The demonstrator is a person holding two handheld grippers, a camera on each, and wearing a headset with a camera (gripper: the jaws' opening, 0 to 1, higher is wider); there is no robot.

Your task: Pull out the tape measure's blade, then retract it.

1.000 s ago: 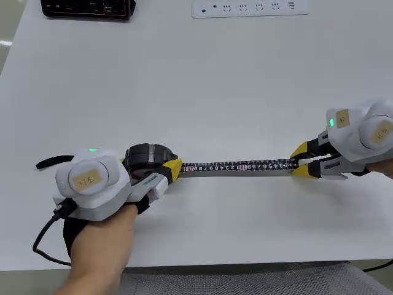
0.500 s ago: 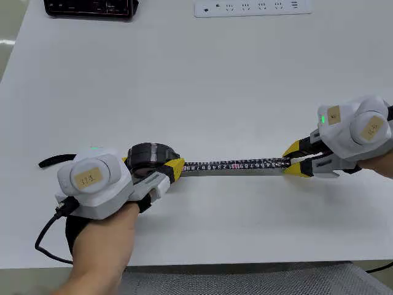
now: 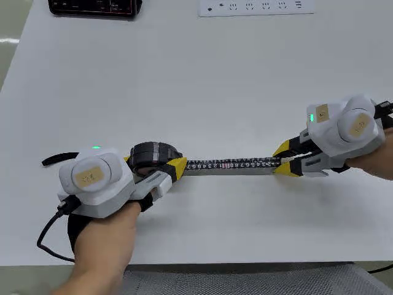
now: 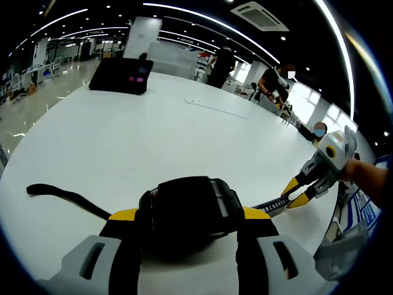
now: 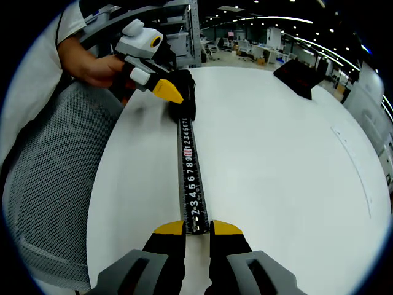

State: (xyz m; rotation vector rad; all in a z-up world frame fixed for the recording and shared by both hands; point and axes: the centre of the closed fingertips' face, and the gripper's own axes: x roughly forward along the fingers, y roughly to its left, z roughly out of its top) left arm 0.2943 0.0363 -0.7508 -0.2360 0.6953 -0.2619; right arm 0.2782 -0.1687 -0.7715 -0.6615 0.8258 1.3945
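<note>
L tongs (image 3: 163, 171) clamp rigid tape measure case (image 4: 187, 206); R tongs (image 5: 198, 228) pinch blade (image 5: 188, 166) end. Between them blade looks thin, springy, prob. slick: grip its flats.

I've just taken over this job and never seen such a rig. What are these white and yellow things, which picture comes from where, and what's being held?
No robot arm here: a person holds a two-jaw gripper, white with yellow tips, in each hand. The head view comes from a headset camera looking down at the white table. The two round views come from cameras riding on the grippers, looking along their jaws. The left gripper is shut on the black tape measure case, which sits on the table. The right gripper pinches the end of the blade, drawn out between the two. At the table's far edge lie a power strip and a black device.
</note>
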